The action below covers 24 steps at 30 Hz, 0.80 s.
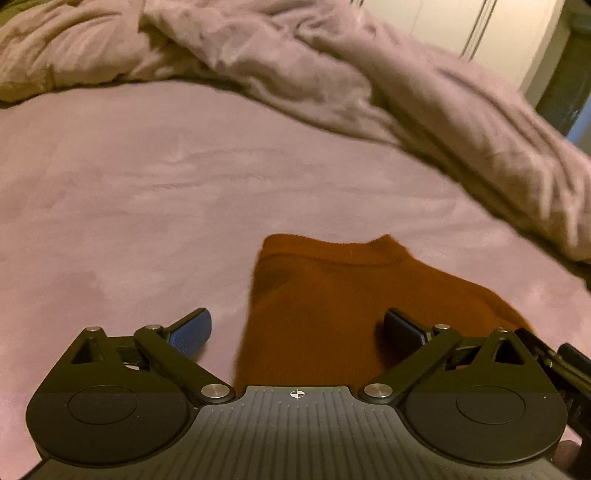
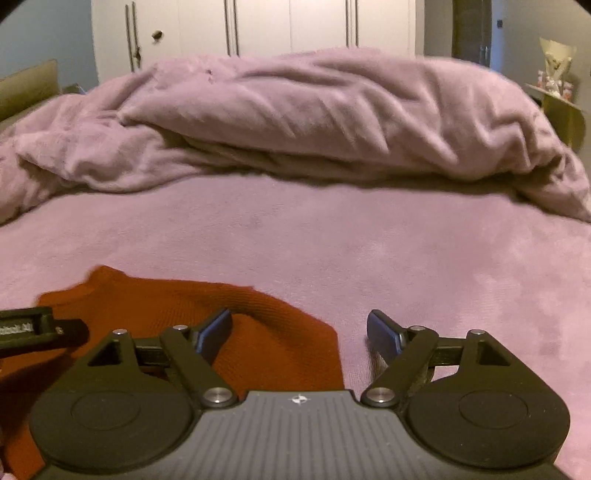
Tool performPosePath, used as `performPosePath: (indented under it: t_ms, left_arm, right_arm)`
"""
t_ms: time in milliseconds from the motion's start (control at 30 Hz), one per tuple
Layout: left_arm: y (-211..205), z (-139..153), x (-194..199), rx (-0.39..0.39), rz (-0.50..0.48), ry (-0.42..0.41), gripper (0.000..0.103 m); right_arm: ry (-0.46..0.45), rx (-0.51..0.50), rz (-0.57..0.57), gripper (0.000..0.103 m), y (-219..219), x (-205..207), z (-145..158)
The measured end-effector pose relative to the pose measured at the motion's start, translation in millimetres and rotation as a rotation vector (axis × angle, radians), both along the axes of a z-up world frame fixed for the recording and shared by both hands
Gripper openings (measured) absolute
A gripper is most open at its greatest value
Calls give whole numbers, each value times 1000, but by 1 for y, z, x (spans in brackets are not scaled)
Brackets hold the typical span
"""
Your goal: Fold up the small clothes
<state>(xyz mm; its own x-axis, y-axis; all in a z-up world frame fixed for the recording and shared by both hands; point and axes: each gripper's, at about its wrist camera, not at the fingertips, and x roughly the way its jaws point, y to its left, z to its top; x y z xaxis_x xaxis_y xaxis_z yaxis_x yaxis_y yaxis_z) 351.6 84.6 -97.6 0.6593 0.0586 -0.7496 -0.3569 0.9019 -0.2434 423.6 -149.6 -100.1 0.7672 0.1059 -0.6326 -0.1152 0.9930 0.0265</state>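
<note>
A small rust-orange knit top (image 1: 332,295) lies flat on the pink bedspread (image 1: 147,184), its neckline at the far edge. My left gripper (image 1: 297,328) is open and empty, straddling the top's left edge, with its right finger over the cloth. In the right wrist view the same top (image 2: 166,306) lies at lower left. My right gripper (image 2: 299,332) is open and empty, straddling the top's right edge, with its left finger over the cloth. Part of the left gripper (image 2: 40,328) shows at the left edge there.
A crumpled pink duvet (image 2: 314,122) is heaped across the far side of the bed and also runs along the right in the left wrist view (image 1: 406,92). White wardrobe doors (image 2: 258,26) stand behind the bed. A cardboard box (image 2: 561,107) sits at far right.
</note>
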Motion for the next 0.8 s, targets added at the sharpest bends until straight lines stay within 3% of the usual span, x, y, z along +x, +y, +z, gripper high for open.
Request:
performPosePath:
  t_ms: [67,133,200,233,333,433,600,800]
  left_arm:
    - [0,11,-30,-25,-27,-42,102]
    - [1,11,-61,-37,-67,-44,102]
    - [-1,5,-74,-20,-85,-9,103]
    - [-2,1,-75,-12,-94,13,103]
    - [2,-4,-77,-35,-101,19,103]
    - [2,8,-87,-6,-93,45,103]
    - [-11,20,-119,77,-140,36,103]
    - [-9,13,-111,8,-107,114,103]
  right_arm:
    - [-61,-46,50,77,7,-29,13]
    - [-90,-58,116,68,13,-67,21]
    - [-74,-62,169,46,18,-97,18]
    - [-60,-77,189,42,20,-108,14]
    - [-30,-113,173,41,22,-116,0]
    - [-3,-144,140,41,21,-105,-5]
    - [7,-152,113,38,18,-130,19]
    - [90,-165,62,38,-2,-144,-1]
